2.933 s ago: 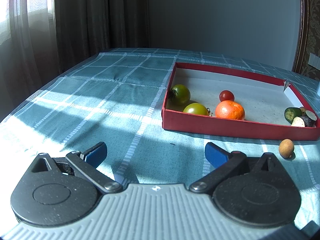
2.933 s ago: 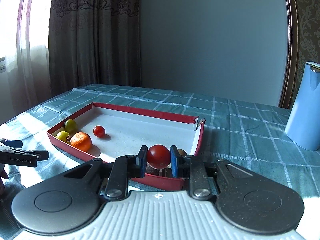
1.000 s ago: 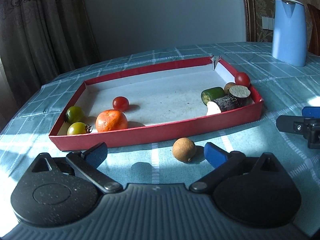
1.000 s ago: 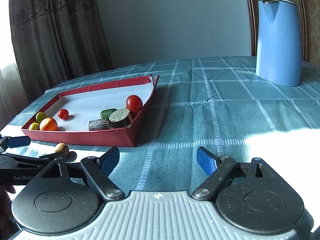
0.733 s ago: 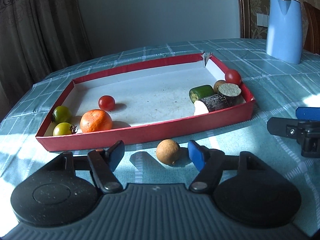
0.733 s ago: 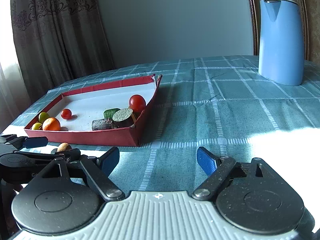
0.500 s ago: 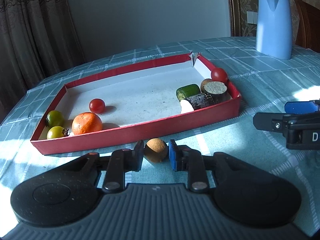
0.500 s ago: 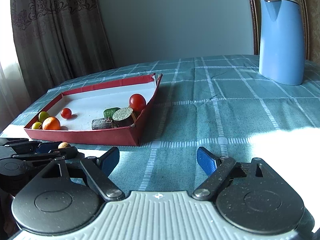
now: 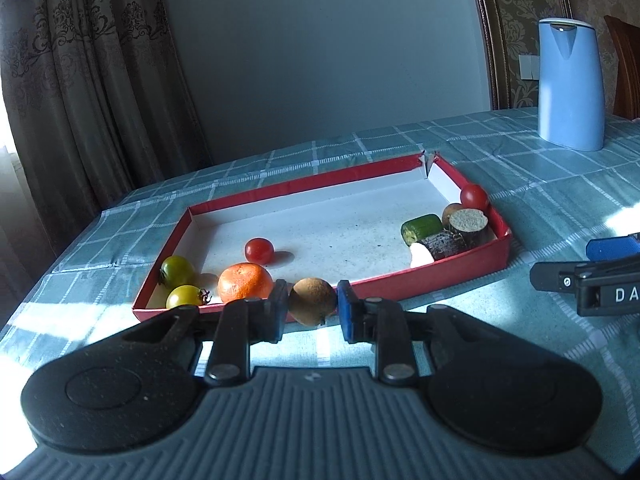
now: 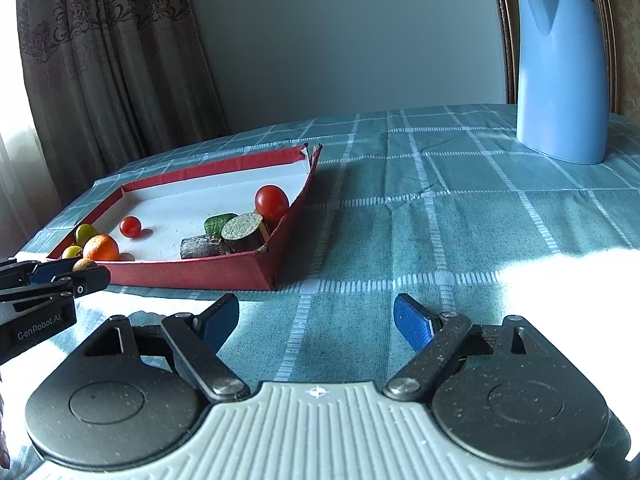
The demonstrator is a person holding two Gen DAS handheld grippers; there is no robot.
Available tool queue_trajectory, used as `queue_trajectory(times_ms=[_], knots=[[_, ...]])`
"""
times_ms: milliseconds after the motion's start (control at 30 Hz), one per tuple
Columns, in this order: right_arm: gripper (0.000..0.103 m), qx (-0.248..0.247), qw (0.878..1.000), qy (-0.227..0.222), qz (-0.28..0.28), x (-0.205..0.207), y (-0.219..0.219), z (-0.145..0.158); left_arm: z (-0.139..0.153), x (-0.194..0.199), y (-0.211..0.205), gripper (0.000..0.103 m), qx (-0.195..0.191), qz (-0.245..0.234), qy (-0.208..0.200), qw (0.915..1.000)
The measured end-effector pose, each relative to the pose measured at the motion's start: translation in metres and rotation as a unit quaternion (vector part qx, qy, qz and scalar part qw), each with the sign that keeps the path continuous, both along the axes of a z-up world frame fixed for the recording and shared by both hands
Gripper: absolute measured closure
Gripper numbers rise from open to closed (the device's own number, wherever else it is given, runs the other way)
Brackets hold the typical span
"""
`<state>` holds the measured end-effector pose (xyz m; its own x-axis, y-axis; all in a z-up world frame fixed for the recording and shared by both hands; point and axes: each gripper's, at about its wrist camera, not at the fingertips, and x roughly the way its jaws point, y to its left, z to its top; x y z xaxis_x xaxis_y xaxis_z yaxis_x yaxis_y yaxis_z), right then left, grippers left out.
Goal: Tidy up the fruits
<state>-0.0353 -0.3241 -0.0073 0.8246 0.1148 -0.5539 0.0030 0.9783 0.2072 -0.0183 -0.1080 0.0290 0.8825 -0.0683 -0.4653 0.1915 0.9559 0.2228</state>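
- The left gripper (image 9: pixel 312 307) pinches a small round brown fruit (image 9: pixel 312 306) between its 2 blue pads, in front of the near wall of the shallow red cardboard tray with a white floor (image 9: pixel 460 271).
- From the left wrist view it is hard to tell whether the brown fruit is lifted clear of the teal checked tablecloth (image 9: pixel 532 184).
- The right gripper (image 10: pixel 316 322) has its jaws spread wide with nothing between them, low over the tablecloth near the tray's right front corner.
- In the tray's left front corner sit an orange mandarin (image 9: pixel 245 283) and 2 green tomatoes (image 9: pixel 177 270), close together; a small red cherry tomato (image 9: pixel 259 250) lies just behind the mandarin.
- At the tray's right end lie a green cucumber chunk (image 9: pixel 421 229), a dark cut log-like piece with a pale end (image 9: pixel 436 245), a round cut piece with a beige face (image 9: pixel 469 222) and a larger red tomato (image 9: pixel 474 197) against the right wall.
- A tall light-blue kettle (image 10: pixel 562 76) stands upright at the table's far right edge, well apart from the tray.
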Motion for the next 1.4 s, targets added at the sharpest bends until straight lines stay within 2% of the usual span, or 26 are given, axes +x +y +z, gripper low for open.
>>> queue_trajectory(times_ms=[333, 567, 867, 1033, 1100, 1300, 1400], knots=[[0.018, -0.001, 1.000, 0.002, 0.000, 0.001, 0.000, 0.000, 0.021, 0.045, 0.054, 0.078, -0.020, 0.075, -0.013, 0.9969], [0.018, -0.003, 1.000, 0.004, 0.001, 0.002, 0.001, -0.001, 0.015, 0.085, 0.086, 0.078, -0.041, 0.114, 0.015, 0.9926], [0.018, -0.004, 1.000, 0.006, 0.002, 0.002, 0.002, -0.001, -0.001, 0.099, 0.094, 0.078, -0.048, 0.114, 0.037, 0.9916], [0.018, -0.005, 1.000, 0.007, 0.002, 0.002, 0.003, -0.001, 0.000, 0.095, 0.095, 0.052, -0.049, 0.116, 0.030, 0.9916], [0.018, -0.005, 1.000, 0.007, 0.002, 0.002, 0.003, -0.001, 0.002, 0.089, 0.094, 0.035, -0.049, 0.114, 0.021, 0.9920], [0.018, -0.016, 1.000, 0.004, -0.003, 0.001, 0.005, -0.001, 0.005, 0.056, 0.088, 0.009, -0.046, 0.100, 0.006, 0.9939], [0.018, -0.033, 0.999, -0.008, -0.018, -0.004, 0.012, 0.002, 0.004, 0.035, 0.085, 0.001, -0.043, 0.090, 0.001, 0.9950]])
